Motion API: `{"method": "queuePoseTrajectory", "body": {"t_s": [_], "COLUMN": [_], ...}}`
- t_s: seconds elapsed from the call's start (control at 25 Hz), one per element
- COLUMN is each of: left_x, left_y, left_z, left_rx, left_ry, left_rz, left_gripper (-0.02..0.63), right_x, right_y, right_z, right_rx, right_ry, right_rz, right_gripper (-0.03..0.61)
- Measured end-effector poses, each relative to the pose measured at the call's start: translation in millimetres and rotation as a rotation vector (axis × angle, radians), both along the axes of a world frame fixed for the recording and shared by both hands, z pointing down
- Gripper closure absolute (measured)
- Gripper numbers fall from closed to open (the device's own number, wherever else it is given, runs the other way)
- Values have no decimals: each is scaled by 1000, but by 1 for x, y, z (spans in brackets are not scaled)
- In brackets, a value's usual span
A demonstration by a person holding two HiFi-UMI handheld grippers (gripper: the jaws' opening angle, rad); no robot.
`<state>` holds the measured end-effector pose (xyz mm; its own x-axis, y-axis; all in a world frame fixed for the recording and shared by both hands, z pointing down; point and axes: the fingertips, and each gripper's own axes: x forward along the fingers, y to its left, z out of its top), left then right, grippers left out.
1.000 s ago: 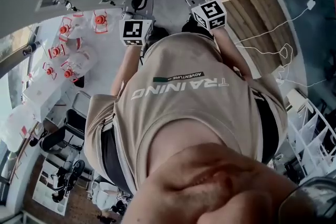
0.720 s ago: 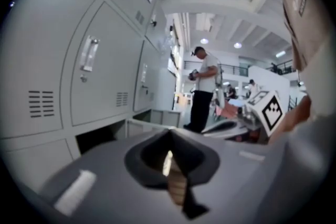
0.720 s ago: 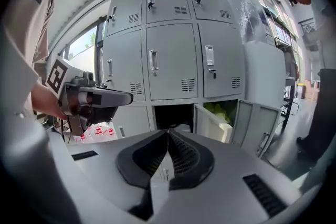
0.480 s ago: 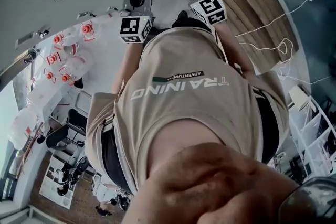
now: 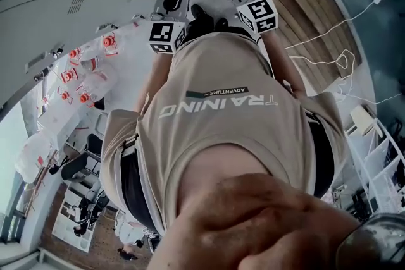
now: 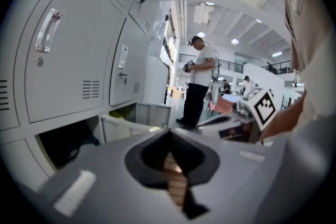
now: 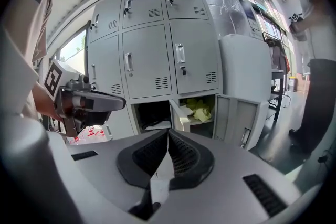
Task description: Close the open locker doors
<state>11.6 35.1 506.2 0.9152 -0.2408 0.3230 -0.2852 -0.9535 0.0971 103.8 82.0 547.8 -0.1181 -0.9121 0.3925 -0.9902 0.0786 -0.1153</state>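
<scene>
Closest in, the person's shirt [image 5: 215,117] fills most of the head view. Just beyond it, both grippers are held out side by side toward the lockers. The left gripper [image 6: 169,135] has its jaws pressed together with nothing between them. The right gripper [image 7: 168,135] is clenched the same way and is also empty. Neither touches a door.

Left of the left gripper, red-capped bottles [image 5: 82,73] sit in a cluster near the foot of the lockers.

Farther on stand the grey lockers [image 7: 152,55], with their upper doors closed. Two doors in the bottom row hang open. The left door [image 7: 178,117] swings out toward the grippers, and the right door [image 7: 242,119] stands wide to the right. The left compartment is dark and has a pale sheet [image 7: 156,126] lying in it. The right compartment holds something yellow-green [image 7: 202,107].

At the far right another person [image 7: 315,60] stands on the floor.
</scene>
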Motion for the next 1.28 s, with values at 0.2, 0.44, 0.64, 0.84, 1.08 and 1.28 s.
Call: {"method": "queuePoseTrajectory", "body": {"t_s": [0.2,0.44,0.64,0.84,1.08,1.28], "left_x": [19,32,30,34,57,78], "left_y": [-19,-48,-70,-84,-87,-90], "left_z": [0,0,0,4,0,2], "left_rx": [-19,-33,-33,-27,-33,-28], "left_ry": [31,61,47,2,-34,-56], "left_rz": [37,70,15,-62,-172,-248], "left_gripper": [614,614,614,614,614,614], "right_x": [18,38,45,50,66,70], "right_y": [-5,-33,-49,-73,-96,-107], "right_z": [-3,4,16,27,37,45], "right_rx": [-44,-83,-116,-135,-139,-137], "right_ry": [29,110,114,108,123,104], "right_rz": [43,26,-21,-118,-296,-436], "right_gripper": [563,563,563,563,563,563]}}
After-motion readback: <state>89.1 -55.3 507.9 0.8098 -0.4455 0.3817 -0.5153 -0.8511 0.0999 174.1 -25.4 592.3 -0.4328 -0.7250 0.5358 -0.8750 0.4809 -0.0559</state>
